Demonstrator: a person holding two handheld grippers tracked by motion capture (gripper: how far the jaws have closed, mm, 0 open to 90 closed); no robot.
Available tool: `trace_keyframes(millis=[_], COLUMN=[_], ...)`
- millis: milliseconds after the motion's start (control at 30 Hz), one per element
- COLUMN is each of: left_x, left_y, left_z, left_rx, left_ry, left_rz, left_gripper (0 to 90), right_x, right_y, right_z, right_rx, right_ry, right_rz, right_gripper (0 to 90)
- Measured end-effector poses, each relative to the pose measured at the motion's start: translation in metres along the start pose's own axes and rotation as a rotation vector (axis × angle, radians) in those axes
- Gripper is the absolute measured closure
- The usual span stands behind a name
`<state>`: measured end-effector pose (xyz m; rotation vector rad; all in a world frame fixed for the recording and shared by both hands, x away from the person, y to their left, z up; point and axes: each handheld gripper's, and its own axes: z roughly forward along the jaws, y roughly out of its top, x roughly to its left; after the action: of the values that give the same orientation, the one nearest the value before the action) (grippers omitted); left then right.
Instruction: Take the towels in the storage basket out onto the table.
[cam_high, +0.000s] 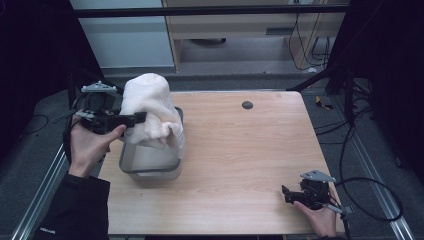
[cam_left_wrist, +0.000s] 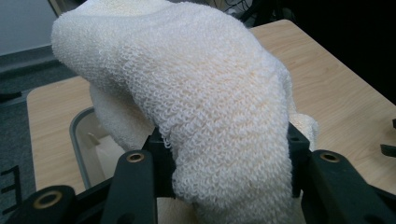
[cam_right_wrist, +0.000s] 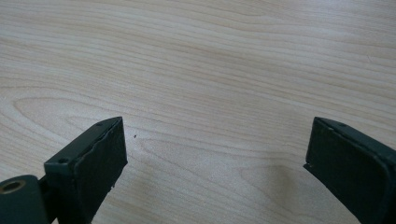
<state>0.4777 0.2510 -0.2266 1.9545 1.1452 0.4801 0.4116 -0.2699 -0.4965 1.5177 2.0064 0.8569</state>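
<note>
Wooden table (cam_high: 240, 165) under dim light: the left gripper (cam_high: 137, 119), held level in a raised hand (cam_high: 92, 142), pinches a white towel (cam_high: 150, 112) lifted over a grey bin (cam_high: 150, 167) at the table's left. Well apart, the right gripper (cam_high: 287, 195) rests low near the right corner, jaws spread over bare wood.

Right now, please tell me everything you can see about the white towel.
The white towel is thick looped terry cloth, cream-white and bunched. The left gripper is shut on it and holds it above the grey bin. Its top arches over the jaws; its lower end hangs into the bin, at the right rim.
</note>
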Motion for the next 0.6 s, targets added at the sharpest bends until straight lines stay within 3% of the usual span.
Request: trace_keyframes(millis=[600], left_x=[-0.04], left_y=[0.017], left_z=[0.015], left_rx=[0.0], left_ry=[-0.07], left_rz=[0.066], left_gripper=[52.6], right_x=[-0.001], right_y=[0.0], right_z=[-0.001], right_rx=[-0.005], right_ry=[0.005], right_rz=[0.0], right_gripper=[5.3])
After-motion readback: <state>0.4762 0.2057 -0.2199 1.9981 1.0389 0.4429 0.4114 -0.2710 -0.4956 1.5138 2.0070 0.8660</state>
